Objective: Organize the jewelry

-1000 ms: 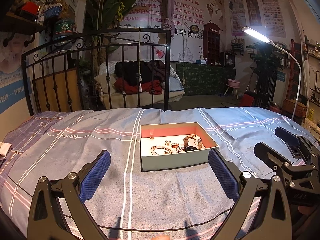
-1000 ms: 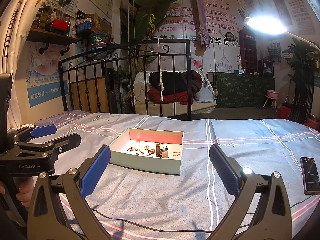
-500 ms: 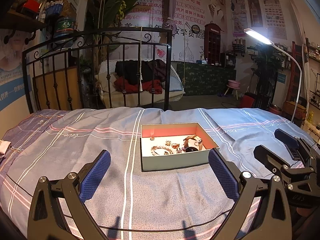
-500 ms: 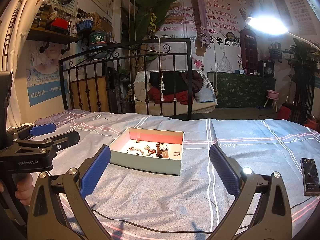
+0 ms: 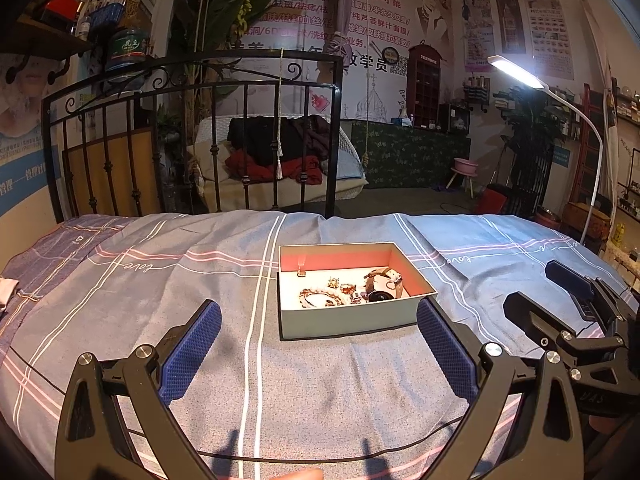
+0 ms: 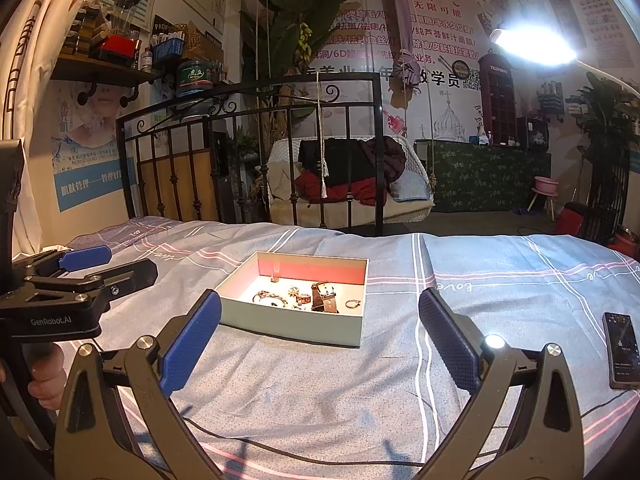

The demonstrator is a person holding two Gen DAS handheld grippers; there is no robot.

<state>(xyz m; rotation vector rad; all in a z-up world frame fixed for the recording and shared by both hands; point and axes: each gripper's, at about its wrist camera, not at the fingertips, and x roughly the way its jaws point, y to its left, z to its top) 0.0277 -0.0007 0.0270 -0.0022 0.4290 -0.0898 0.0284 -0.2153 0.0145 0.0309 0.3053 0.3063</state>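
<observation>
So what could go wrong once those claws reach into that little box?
The jewelry lies bunched together in the box, so a wide claw might snag two pieces at once. The box sits on soft bedding and could tip or slide if nudged. A black cable runs under both claws and may catch.

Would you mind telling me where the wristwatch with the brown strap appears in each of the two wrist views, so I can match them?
Left wrist view: the wristwatch with the brown strap lies at the right end of the shallow grey box with a pink inner wall, just right of centre.
Right wrist view: the wristwatch sits right of the box's middle, near picture centre.
Shared landmark: the black iron bed frame behind the box.
</observation>
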